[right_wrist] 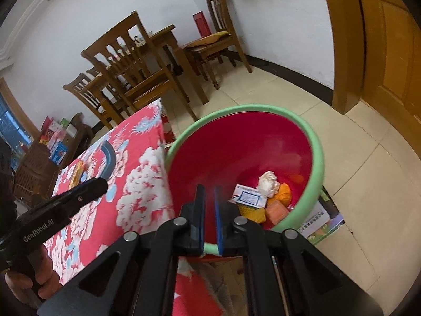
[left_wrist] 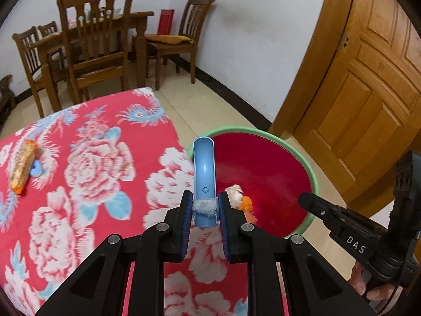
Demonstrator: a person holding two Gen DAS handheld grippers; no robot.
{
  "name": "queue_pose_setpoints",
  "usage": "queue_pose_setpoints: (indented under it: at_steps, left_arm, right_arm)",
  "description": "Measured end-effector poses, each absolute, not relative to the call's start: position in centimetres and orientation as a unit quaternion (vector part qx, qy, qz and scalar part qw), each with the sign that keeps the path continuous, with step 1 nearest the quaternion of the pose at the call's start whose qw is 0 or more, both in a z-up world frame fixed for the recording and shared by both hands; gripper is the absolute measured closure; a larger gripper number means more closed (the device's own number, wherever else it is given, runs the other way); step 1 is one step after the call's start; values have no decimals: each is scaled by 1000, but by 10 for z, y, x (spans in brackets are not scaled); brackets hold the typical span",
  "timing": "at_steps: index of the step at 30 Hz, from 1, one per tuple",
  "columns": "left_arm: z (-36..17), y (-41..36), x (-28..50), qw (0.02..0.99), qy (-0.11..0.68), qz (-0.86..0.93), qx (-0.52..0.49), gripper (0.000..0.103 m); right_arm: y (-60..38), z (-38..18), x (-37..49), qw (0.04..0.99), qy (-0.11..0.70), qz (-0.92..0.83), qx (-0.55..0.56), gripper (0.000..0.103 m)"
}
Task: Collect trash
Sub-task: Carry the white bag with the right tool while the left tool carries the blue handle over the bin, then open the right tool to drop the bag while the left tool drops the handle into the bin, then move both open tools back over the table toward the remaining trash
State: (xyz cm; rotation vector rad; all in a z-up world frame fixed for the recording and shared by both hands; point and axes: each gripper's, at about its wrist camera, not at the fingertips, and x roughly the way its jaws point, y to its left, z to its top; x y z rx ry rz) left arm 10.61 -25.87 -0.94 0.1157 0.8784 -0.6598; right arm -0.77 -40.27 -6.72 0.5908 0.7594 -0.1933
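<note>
Your left tool (left_wrist: pixel 204 208) pinches a curved blue plastic piece (left_wrist: pixel 204 168) beside the red basin's green rim (left_wrist: pixel 314 173). Your right tool (right_wrist: pixel 209 197), pressed together and empty, points into that basin above the trash (right_wrist: pixel 265 194).

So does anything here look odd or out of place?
A white fluffy wad is stuck across the curved blue plastic piece held in the left gripper. An orange snack wrapper lies on the floral tablecloth.

Legible: "DAS" in white on body of right gripper (left_wrist: pixel 302 198). "GenRobot.AI" in white on body of left gripper (right_wrist: pixel 101 184). Print on white box (right_wrist: pixel 248 197) in tub (right_wrist: pixel 317 152) too small to read.
</note>
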Motion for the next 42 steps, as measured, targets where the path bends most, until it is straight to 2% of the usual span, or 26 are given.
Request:
queue_pose_setpoints:
  at_steps: [16,18,20,21,31,33,35,38,42]
  left_arm:
    - [-41,-317,110,820,446,-348,87,82]
    - [-42,-318,111,816,450,-353,83,76]
    - [-41,-317,111,817,449,-354,79,54]
    - [-40,-317,110,820,445,-353,78,52]
    - [-28,-303,110,829,434,-348,65,51]
    - [-25,-299,109,832,430,-346,63,51]
    - [-20,-291,110,836,426,-342,59,51]
    - [-15,-280,112,842,422,-332,54,51]
    - [-10,-262,116,850,418,-317,47,51]
  right_arm:
    - [-440,-83,-23,868,364,-128,313,94]
    - [-442,-84,-24,866,365,-130,315,94]
    - [-443,-86,-24,865,366,-131,318,94]
    - [-443,-86,-24,864,366,-131,319,94]
    - [-444,-87,-22,862,366,-133,325,94]
    - [-444,-86,-22,862,366,-132,324,91]
    - [-443,-85,-21,863,366,-131,323,81]
    - [-437,-81,-19,864,366,-125,322,73]
    - [-426,-75,-13,867,370,-117,312,68]
